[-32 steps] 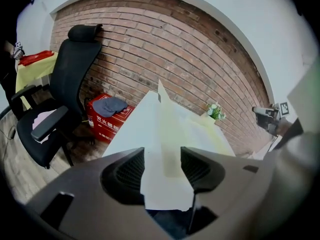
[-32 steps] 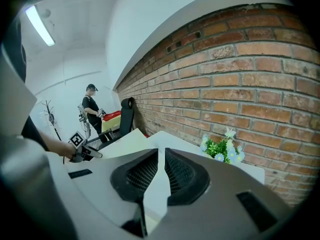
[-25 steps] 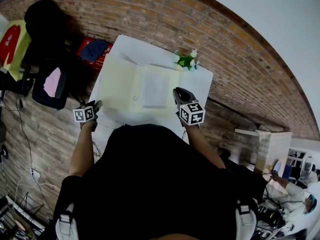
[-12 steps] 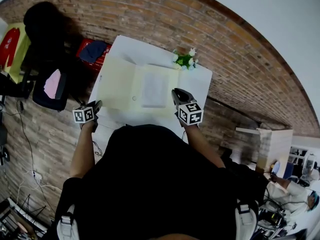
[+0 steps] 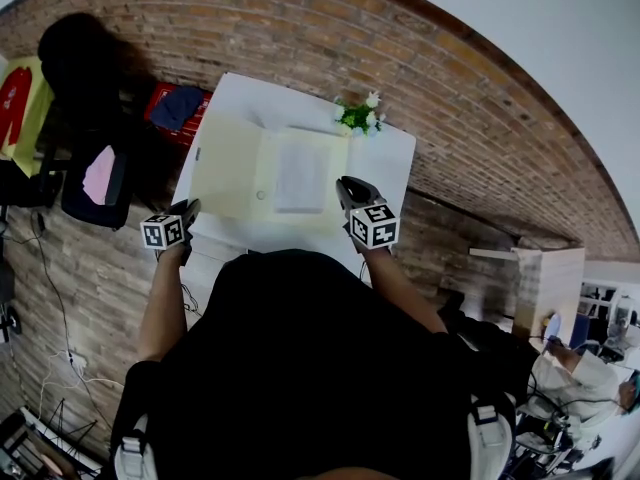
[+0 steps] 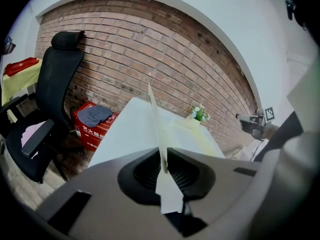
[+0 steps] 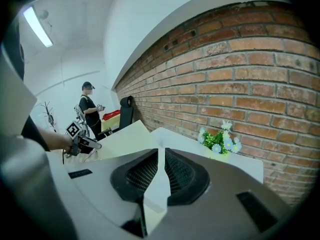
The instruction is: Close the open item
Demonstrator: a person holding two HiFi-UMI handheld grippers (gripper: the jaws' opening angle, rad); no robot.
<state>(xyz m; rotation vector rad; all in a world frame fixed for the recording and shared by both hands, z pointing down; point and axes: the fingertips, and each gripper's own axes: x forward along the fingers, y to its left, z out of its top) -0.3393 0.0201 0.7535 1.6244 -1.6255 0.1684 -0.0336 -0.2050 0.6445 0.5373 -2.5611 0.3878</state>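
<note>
Looking down from the head view, a pale yellow folder point(image 5: 228, 163) is lying open on the white surface point(image 5: 390, 158), pretty much in the middle of the frame, with a white sheet of paper point(image 5: 290, 173) sitting inside it.

The left gripper point(image 5: 192, 208) is sitting at the folder's left edge. In the left gripper view, the jaws have just been closing, and the left gripper point(image 6: 162, 166) is now pinching the thin edge of the folder point(image 6: 152, 114). That cover is standing edge-on, rising up and away over the surface point(image 6: 130, 129).

The right gripper point(image 5: 345, 186) is doing the same on the folder's right side. In the right gripper view, the jaws of the right gripper point(image 7: 159, 171) are pressing together on a pale sheet edge. The far cover of the folder point(image 7: 125, 134) is tilting up off the surface point(image 7: 245, 164).

Other stuff around:
- A little bunch of flowers point(image 5: 358, 116) is sitting at the far edge of the surface. It's also showing in the left gripper view point(image 6: 199, 113) and the right gripper view point(image 7: 220, 141).
- A black office chair point(image 6: 55, 84) is standing at the left of the frame.
- A red box point(image 6: 85, 131) with a blue cloth point(image 6: 95, 115) on top is sitting next to the chair, against the brick wall point(image 6: 165, 49).
- Another person point(image 7: 90, 109) is standing way in the background of the right gripper view.
</note>
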